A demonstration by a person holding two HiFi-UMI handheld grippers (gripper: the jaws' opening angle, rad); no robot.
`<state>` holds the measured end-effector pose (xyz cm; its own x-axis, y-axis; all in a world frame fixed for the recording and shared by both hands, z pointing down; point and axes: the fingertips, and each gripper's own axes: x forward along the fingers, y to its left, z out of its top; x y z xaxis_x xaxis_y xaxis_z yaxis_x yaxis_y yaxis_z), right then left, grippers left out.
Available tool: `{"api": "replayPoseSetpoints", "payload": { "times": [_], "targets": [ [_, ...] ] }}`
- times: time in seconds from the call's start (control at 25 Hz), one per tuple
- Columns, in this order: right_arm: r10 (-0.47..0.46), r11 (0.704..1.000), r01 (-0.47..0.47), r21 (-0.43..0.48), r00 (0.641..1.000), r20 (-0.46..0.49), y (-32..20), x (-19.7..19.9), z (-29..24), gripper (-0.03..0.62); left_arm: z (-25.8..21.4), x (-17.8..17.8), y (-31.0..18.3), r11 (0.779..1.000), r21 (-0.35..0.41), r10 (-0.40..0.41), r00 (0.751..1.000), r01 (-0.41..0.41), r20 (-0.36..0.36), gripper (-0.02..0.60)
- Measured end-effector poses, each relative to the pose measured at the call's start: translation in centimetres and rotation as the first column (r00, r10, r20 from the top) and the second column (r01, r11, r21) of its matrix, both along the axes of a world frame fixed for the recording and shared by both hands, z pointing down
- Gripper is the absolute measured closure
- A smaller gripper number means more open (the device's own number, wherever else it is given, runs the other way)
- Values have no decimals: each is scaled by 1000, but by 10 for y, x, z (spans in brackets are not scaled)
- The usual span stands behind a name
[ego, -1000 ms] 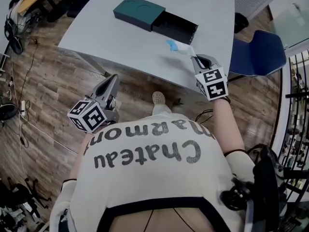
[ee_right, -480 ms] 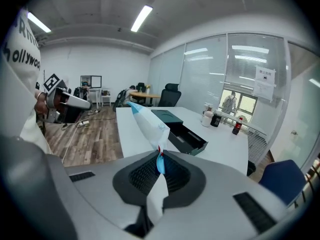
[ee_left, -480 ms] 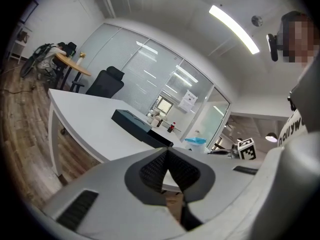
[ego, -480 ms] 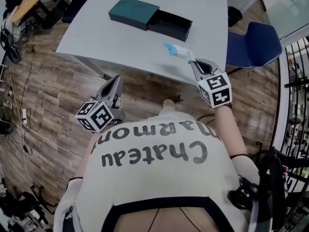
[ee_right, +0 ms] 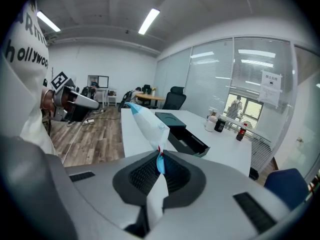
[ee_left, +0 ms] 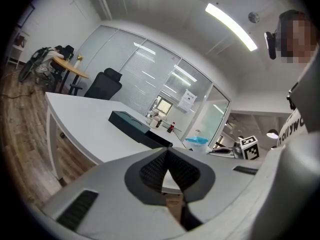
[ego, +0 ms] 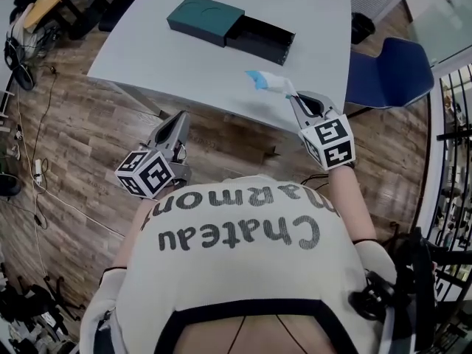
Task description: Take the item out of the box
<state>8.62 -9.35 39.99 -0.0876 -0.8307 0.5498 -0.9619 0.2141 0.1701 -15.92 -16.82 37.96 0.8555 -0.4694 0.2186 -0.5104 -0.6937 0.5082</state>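
R gripper [ego: 294, 95] pinched tight on white-blue sachet [ego: 267, 82], clear of open drawer box [ego: 208, 19]; L gripper [ego: 179, 120] closed, empty, farther off.

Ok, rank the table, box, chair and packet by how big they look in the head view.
1. table
2. box and chair: about alike, too close to rank
3. packet

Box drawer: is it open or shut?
Open. The black drawer sticks out sideways from the green box on the table.
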Motion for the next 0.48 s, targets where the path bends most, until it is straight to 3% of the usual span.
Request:
{"api": "replayPoseSetpoints", "payload": {
  "times": [0.48],
  "targets": [
    [-154, 988, 155, -22, 987, 47, 41, 19, 12, 589, 4, 70, 49, 999, -12, -42, 999, 42, -5, 586]
  ]
}}
